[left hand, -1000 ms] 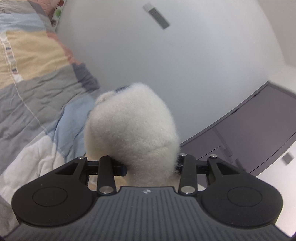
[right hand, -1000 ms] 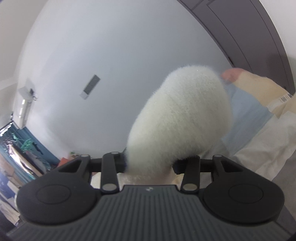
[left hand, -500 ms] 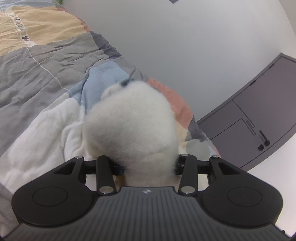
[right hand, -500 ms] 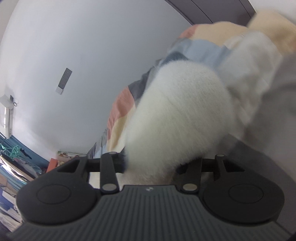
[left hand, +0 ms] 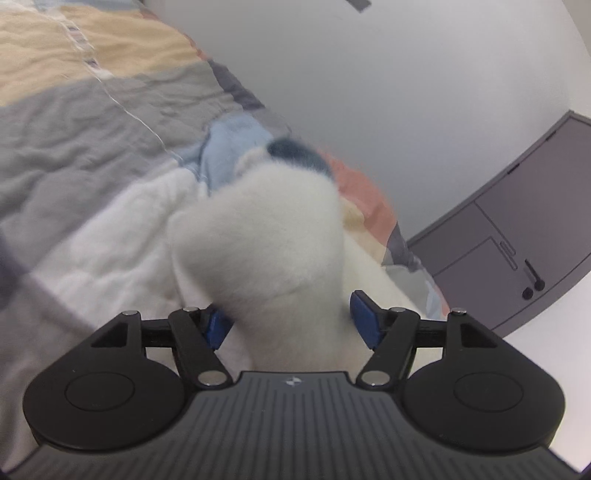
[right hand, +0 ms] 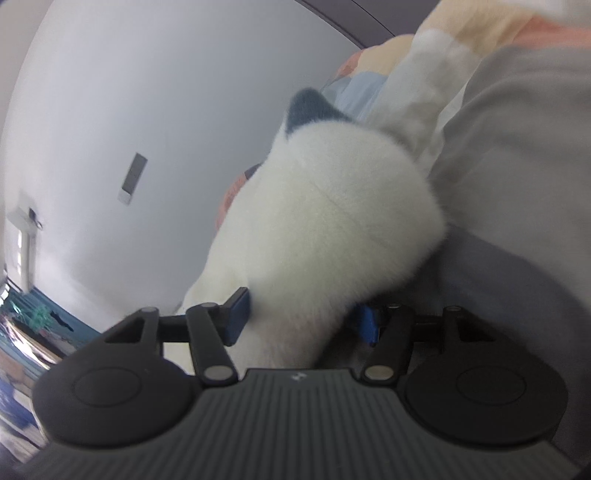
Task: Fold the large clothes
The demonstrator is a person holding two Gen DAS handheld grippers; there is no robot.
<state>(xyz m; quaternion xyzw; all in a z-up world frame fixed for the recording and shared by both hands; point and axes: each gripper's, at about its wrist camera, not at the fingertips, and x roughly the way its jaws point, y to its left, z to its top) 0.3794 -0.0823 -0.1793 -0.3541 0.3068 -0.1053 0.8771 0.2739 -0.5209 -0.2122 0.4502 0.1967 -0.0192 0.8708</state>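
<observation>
A: What has the left hand-held gripper got?
B: Its blue pads sit apart, with the fluffy white garment bunched between them, over the quilt on the bed.
A: And the right hand-held gripper?
B: Same: pads spread, white fleece between, quilt ahead to its right.

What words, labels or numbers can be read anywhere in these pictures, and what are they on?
No readable words or numbers.
Small pale logo mark on the left claw body: a symbol, not letters.
The same mark on the right claw body: also no letters.
Printed strip on the patchwork quilt: too blurred to read.
Grey plate on the wall: no text visible.
</observation>
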